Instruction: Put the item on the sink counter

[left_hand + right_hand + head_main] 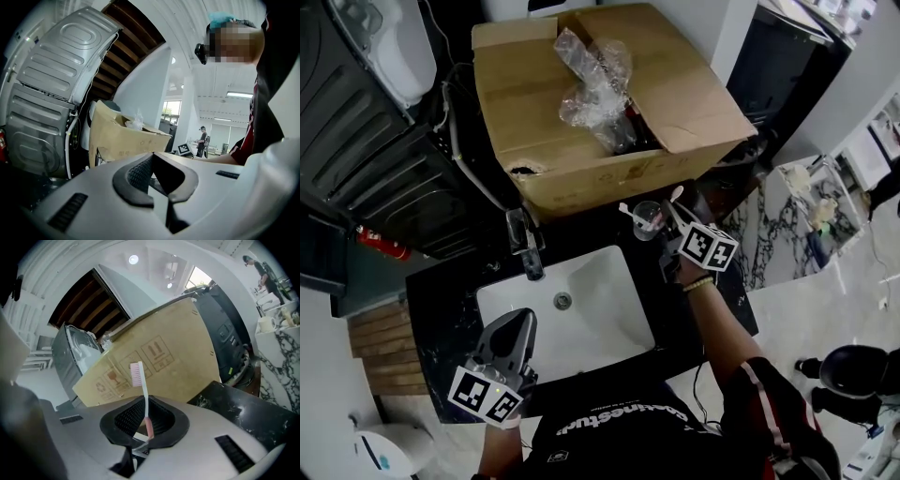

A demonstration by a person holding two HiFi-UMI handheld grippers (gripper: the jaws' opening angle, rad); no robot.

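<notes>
A washroom set-up in an open hall: white sink (591, 314) in black counter (441, 314), faucet (528, 246), strip-lit ceiling (220, 105).

We lose sight of the lower end of the toothbrush (145, 399), whose handle sinks into the right tongs (143, 425). From the head view the thin sticks (630, 212) in the glass cup (648, 225) are too small for us to name. Crumpled plastic wrap (595, 80) covers a dark thing in the cardboard box (581, 173) that we cannot identify, and the person's torso (609, 429) hides the near edge of the black surface (441, 300)

Pink-and-white toothbrush (144, 397), black counter (441, 305)
</notes>
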